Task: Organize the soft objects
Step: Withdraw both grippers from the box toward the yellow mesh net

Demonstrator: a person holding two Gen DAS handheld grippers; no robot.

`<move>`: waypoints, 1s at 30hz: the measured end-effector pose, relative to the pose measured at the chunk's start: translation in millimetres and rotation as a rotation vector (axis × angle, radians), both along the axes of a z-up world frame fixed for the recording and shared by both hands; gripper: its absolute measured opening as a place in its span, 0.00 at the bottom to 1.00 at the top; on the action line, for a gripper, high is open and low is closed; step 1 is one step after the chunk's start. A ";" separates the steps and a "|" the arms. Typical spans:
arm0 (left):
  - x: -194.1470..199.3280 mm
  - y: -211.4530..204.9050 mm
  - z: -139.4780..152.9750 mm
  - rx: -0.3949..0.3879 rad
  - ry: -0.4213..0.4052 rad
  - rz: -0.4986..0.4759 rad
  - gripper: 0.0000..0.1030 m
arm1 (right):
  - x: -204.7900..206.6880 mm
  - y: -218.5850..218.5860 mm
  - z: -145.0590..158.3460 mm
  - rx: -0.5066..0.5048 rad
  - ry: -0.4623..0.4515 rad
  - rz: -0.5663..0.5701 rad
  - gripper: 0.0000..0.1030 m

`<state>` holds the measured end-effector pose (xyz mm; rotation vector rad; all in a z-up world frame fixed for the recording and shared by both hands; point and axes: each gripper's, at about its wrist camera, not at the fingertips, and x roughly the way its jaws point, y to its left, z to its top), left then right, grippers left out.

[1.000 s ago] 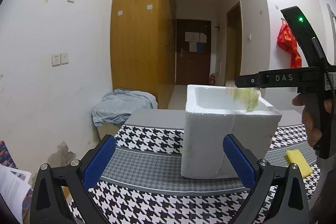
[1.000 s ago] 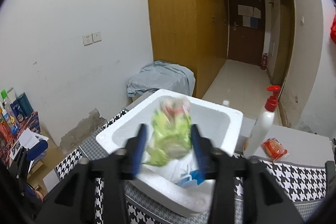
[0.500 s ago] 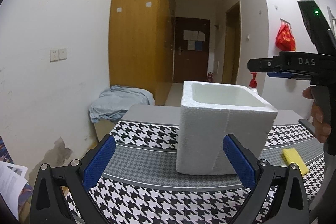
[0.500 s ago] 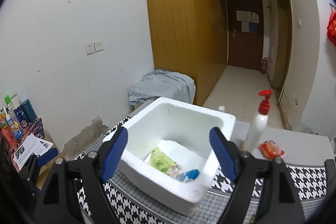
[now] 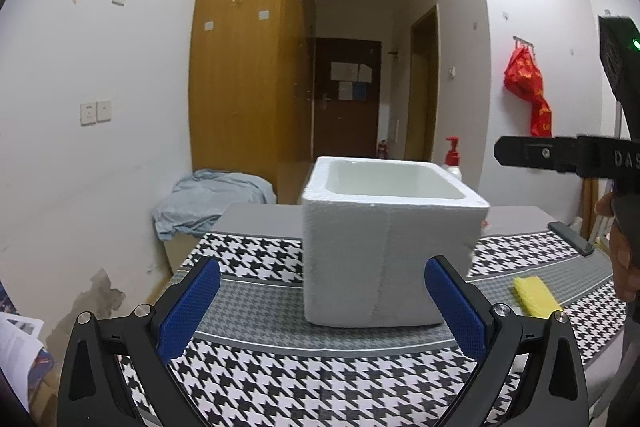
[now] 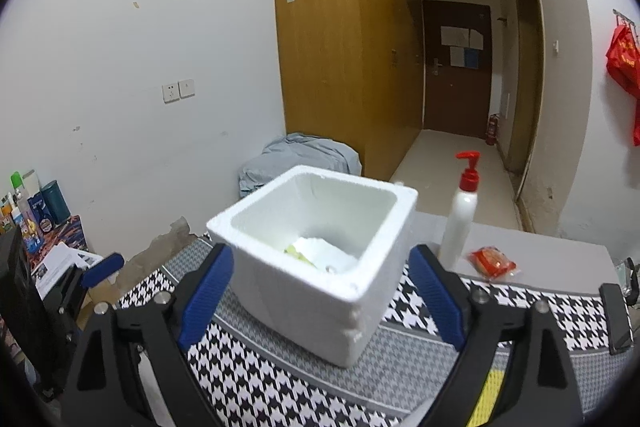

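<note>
both claws wide and empty right now. my right gripper (image 6: 320, 291) hangs over the near side of the foam box (image 6: 316, 267), blue pads spread past both of its walls, nothing between them. my left gripper (image 5: 320, 311) sits low on the near left, jaws just as wide, framing the box's near wall from the table.

inside the box, on the floor, i catch a white pack and a sliver of something green (image 6: 294, 250); the near wall hides the rest, so i can't say how much is in there.

what's still out: the yellow sponge (image 5: 536, 297) lies flat on the houndstooth cloth (image 5: 280, 379), to the right of the box and close to my right hand's side. a red snack pack (image 6: 493, 262) rests on the grey table beyond the cloth, just beside the pump bottle (image 6: 460, 223).

risks, as i read them. going for the red pack, a wide claw could clip that tall bottle and topple it. the sponge is thin and low, so a steep pinch may scrape cloth and bunch it instead. the box looks light; brushing its rim with either claw could shove it. and my two claws are near each other here, so crossing paths is a hazard.
</note>
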<state>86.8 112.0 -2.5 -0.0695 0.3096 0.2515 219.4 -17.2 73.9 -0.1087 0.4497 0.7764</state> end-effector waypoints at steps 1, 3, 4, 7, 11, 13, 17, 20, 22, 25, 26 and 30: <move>-0.4 -1.3 -0.1 -0.002 -0.001 -0.003 0.99 | -3.2 -2.6 -1.2 0.002 -0.003 -0.003 0.90; -2.5 -1.8 0.3 -0.003 -0.005 -0.005 0.99 | -9.3 -7.9 -5.8 0.002 -0.012 0.000 0.91; -3.5 -2.3 0.6 -0.002 -0.007 -0.006 0.99 | -12.5 -10.0 -8.6 0.002 -0.021 -0.006 0.91; -6.7 -5.3 0.3 0.012 -0.014 -0.010 0.99 | -20.4 -13.7 -16.1 -0.004 -0.037 -0.014 0.92; -9.2 -10.1 -3.8 0.016 -0.012 -0.019 0.99 | -28.5 -20.1 -31.7 0.015 -0.018 -0.001 0.93; -9.6 -11.8 -5.7 0.015 -0.012 -0.016 0.99 | -30.9 -23.9 -37.2 0.023 -0.017 -0.012 0.93; -8.7 -13.8 -9.2 0.007 -0.013 -0.014 0.99 | -35.3 -31.4 -47.6 -0.005 -0.023 -0.028 0.93; -6.1 -19.4 -12.4 -0.004 -0.008 -0.027 0.99 | -37.9 -37.6 -57.2 -0.034 -0.034 -0.056 0.94; -5.0 -24.1 -14.5 -0.012 -0.008 -0.040 0.99 | -38.1 -43.1 -63.2 -0.048 -0.032 -0.078 0.94; -2.0 -34.3 -19.3 -0.014 0.003 -0.070 0.99 | -36.5 -56.5 -70.6 -0.048 -0.012 -0.106 0.94; -0.8 -38.2 -21.0 -0.015 0.009 -0.079 0.99 | -35.4 -62.5 -72.5 -0.042 -0.003 -0.119 0.94; 6.7 -54.8 -25.0 -0.018 0.031 -0.126 0.99 | -33.9 -79.1 -77.4 -0.047 -0.004 -0.167 0.94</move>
